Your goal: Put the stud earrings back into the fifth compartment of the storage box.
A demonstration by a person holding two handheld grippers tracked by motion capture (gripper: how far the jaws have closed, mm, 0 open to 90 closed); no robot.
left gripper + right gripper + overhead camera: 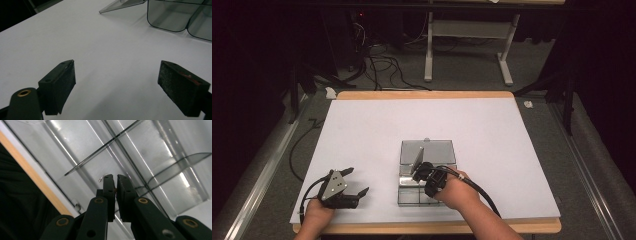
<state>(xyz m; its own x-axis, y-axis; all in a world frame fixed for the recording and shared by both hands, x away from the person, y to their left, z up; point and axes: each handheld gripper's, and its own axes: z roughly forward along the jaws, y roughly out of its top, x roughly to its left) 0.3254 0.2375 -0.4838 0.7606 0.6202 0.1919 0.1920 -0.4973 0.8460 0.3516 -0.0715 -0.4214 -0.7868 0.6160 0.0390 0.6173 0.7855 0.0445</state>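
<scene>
Box: clear plastic box (427, 172) near the front middle of the desk (362, 130), lid (428, 150) lying open behind it.
Dividers: thin clear walls (130, 157) split the box into compartments; contents cannot be told.
Right tongs (421, 171): over the box, pressed nearly together on a divider edge.
Left tongs (357, 181): spread wide, resting on the desk left of the box.

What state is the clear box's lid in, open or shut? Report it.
Open. In the high view the lid lies flat behind the clear box, whose compartments are exposed. The right tool is over them, apparently shut on a thin divider.
</scene>
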